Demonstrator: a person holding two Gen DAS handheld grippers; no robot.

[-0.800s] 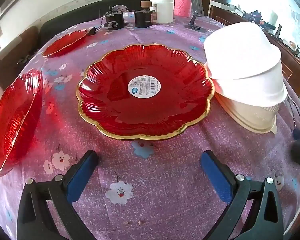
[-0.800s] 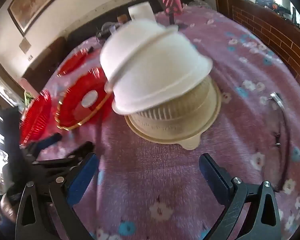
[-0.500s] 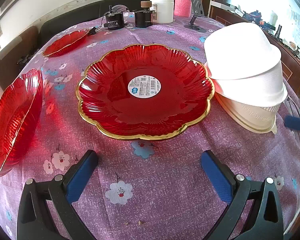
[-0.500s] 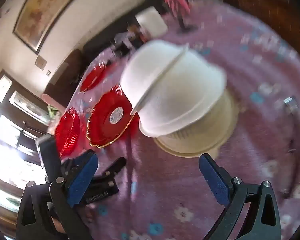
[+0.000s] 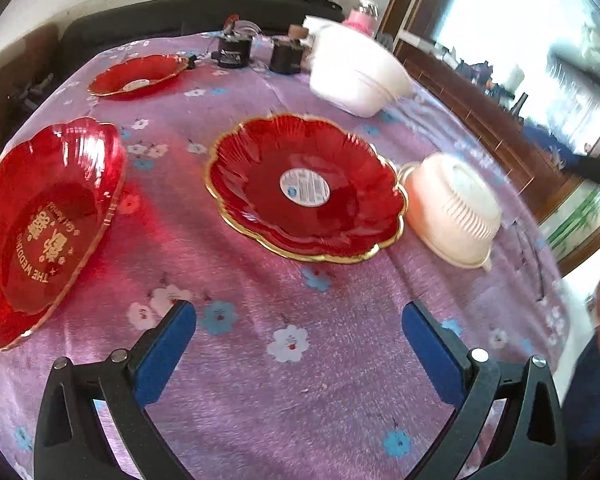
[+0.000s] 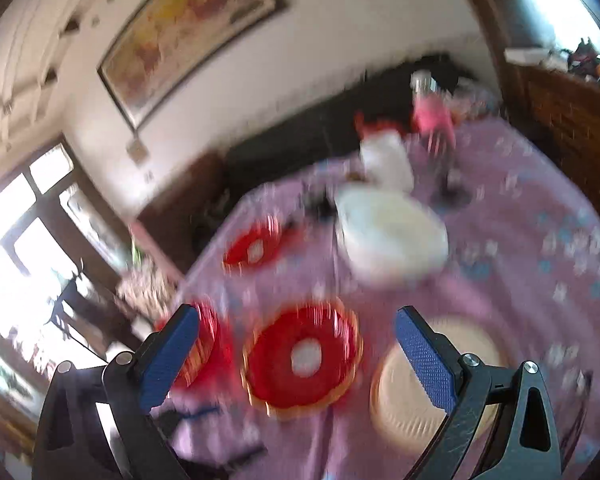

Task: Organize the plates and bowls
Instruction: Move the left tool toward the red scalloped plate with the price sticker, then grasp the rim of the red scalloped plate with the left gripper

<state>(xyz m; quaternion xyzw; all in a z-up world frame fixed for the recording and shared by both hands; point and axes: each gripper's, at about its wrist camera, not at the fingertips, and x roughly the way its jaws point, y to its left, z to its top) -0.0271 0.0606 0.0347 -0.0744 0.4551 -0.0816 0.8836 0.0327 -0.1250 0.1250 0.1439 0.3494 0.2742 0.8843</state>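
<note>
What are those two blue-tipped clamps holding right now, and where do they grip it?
Nothing. The left gripper and the right gripper both stand wide open with only the tablecloth showing between their pads. No plate or bowl is gripped.

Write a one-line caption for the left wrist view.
Open left gripper over a floral cloth; three red plates, two overturned bowls.

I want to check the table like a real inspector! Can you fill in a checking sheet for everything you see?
Surface: purple flowered tablecloth, round table.
Job's things: big gold-rimmed red plate in the middle; lettered red plate at left; small red plate far back; beige ribbed bowl upside down beside the big plate; white bowls farther back.
Clutter: two dark jars, pink bottle.
Grippers: left gripper and right gripper open, empty.
Cables: thin dark cord.
Surroundings: framed painting, window.
</note>
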